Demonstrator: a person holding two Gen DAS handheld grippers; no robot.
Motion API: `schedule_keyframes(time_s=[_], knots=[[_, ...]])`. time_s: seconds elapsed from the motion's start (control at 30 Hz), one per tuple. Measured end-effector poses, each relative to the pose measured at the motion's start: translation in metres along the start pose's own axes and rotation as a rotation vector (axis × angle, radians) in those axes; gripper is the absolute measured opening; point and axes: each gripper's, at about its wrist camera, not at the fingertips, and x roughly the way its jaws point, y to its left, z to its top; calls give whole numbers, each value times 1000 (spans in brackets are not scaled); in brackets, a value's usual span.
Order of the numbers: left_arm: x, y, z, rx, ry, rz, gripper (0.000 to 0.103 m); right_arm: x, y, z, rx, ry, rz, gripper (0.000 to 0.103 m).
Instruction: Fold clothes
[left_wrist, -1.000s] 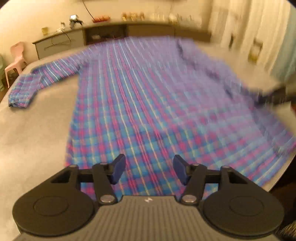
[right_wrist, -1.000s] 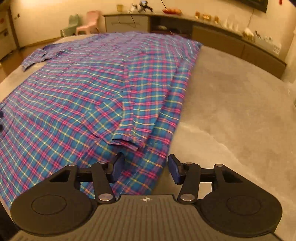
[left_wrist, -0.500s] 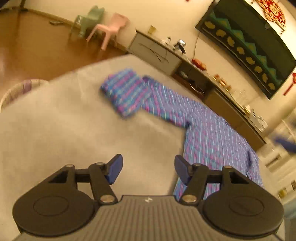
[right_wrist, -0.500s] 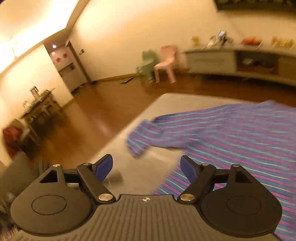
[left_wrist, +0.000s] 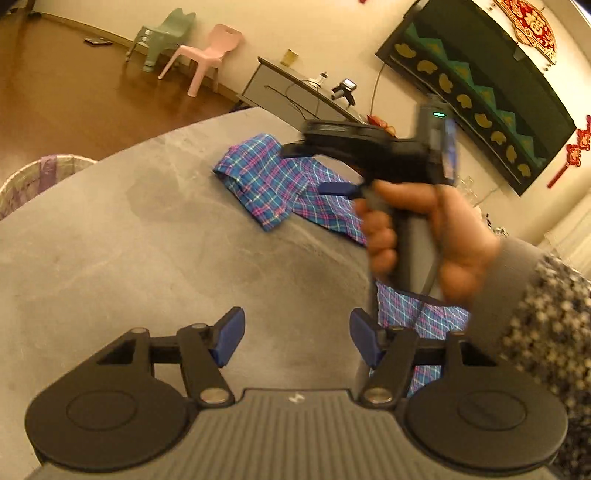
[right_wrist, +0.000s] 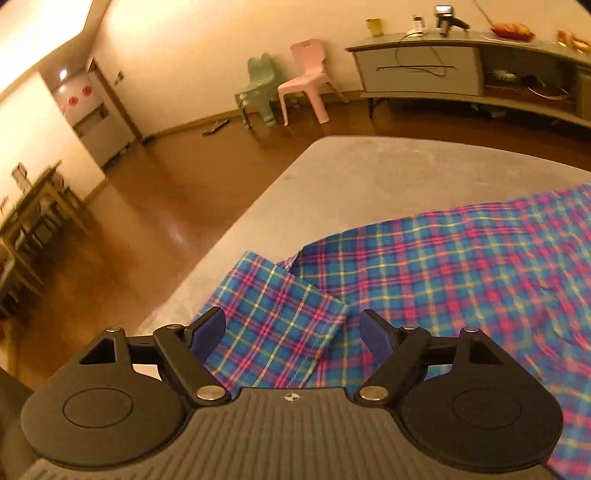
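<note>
In the left wrist view the left hand-held gripper (left_wrist: 296, 338) fills the bottom of the frame with its blue pads spread and nothing between them; its jaws have just been opening a little further. Bare grey surface (left_wrist: 147, 251) lies under and ahead of it. The plaid shirt (left_wrist: 273, 184) lies beyond, in the middle of the frame: a folded-over cuff and sleeve run from the centre down toward the right, and another patch of the same cloth shows just right of the right pad, partly behind the finger.

Across the centre right of that view a person's hand (left_wrist: 424, 236), in a grey cuff and speckled sleeve (left_wrist: 535, 317), grips the handle of the right hand-held gripper (left_wrist: 332, 166), which is blurred and points toward the left of the frame, over the cuff end of the sleeve. Whether it touches the cloth cannot be told there.

In the right wrist view the right hand-held gripper (right_wrist: 293, 332) sits at the bottom with its pads wide apart; its jaws have just been opening. The sleeve cuff (right_wrist: 273, 314) lies between and just ahead of the pads, which do not press on it. The rest of the shirt spreads to the right edge. The surface's edge runs up the centre left, with wooden floor (right_wrist: 129, 221) beyond.
</note>
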Motion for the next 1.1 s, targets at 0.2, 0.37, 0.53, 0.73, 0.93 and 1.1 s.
schedule_keyframes(time_s=[0.2,0.37,0.53,0.73,0.93,1.1], knots=[[-3,2,-5,-15,2,-5,64,14,24,-15,-155,10,-40,10],[-3,-6,-8,19,-2,11,64,-11,27,-11,-148,-49,-4,0],[1,-25,-24,142,56,10,69,-63,26,28,-127,-161,31,0],[-11,-61,-81,332,93,59,78,-179,-41,90,-33,-292,-83,0],[-22,-85,-115,434,78,101,4,-269,-138,104,141,-373,-175,0],[-42,-122,-126,580,-42,110,1,-302,-195,90,244,-413,-190,0]])
